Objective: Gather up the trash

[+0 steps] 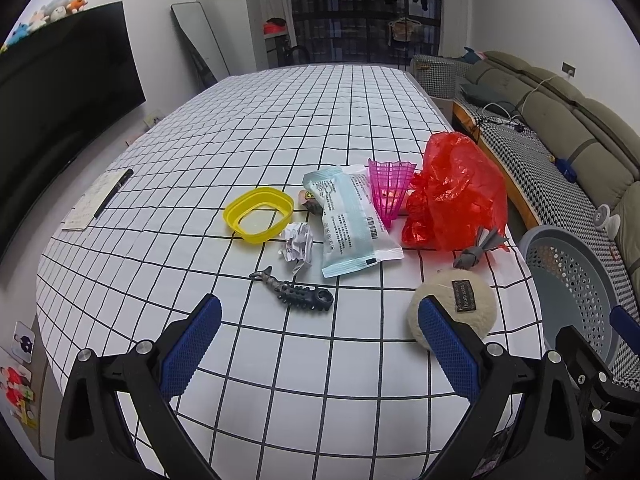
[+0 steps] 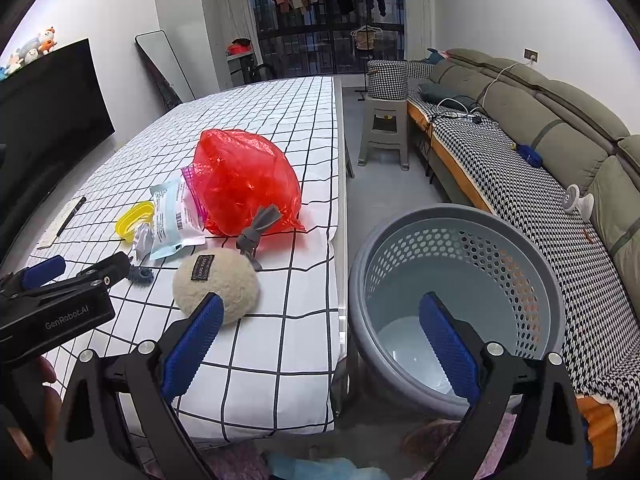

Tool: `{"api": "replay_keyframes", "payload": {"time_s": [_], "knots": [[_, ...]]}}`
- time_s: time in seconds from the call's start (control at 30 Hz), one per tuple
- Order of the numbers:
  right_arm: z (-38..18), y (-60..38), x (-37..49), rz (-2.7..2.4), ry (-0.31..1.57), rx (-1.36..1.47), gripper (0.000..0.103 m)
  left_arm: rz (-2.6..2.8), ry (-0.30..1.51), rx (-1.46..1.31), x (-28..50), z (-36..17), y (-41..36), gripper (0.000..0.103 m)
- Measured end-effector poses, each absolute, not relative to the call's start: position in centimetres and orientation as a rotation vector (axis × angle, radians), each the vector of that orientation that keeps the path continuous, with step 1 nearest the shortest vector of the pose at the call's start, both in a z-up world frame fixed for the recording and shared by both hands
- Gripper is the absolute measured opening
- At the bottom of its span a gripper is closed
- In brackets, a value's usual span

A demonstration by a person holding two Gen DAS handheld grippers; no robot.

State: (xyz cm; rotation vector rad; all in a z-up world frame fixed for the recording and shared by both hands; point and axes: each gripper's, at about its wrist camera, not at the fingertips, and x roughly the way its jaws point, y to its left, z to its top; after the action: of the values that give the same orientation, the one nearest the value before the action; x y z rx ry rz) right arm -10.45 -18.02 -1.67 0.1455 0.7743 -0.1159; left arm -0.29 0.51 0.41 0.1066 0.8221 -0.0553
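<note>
Both the left gripper [image 1: 320,316] and right gripper [image 2: 320,316] stood spread and empty. The crumpled white paper scrap [image 1: 298,245] lay mid-frame; the grey perforated plastic basket [image 2: 460,236] sat lower right.

The left gripper [image 1: 320,320] fills the lower part of its own wrist view, its two blue-padded fingers [image 1: 192,344] spread wide apart with nothing between them; in the right wrist view its black body lies at the left edge, pointing toward the upper right. The right gripper [image 2: 320,320] sits low in its own frame, its blue pads [image 2: 448,344] likewise parted and empty, and its fingertip shows at the right edge of the left wrist view.
</note>
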Motion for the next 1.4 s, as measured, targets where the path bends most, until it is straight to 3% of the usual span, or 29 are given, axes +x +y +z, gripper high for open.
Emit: {"api": "replay_keyframes", "payload": {"time_s": [0.7,1.4], "knots": [[-2.5,-17.4,-9.9,-0.089,0.791,0.145,0.094,-0.046,0.824,0.099,0.1,0.1,1.3,0.097],[-5.2,-12.5,-4.4,0.085,0.898,0.090,0.094,0.092,0.854,0.072,2.3,-2.0,9.4,0.097]]}}
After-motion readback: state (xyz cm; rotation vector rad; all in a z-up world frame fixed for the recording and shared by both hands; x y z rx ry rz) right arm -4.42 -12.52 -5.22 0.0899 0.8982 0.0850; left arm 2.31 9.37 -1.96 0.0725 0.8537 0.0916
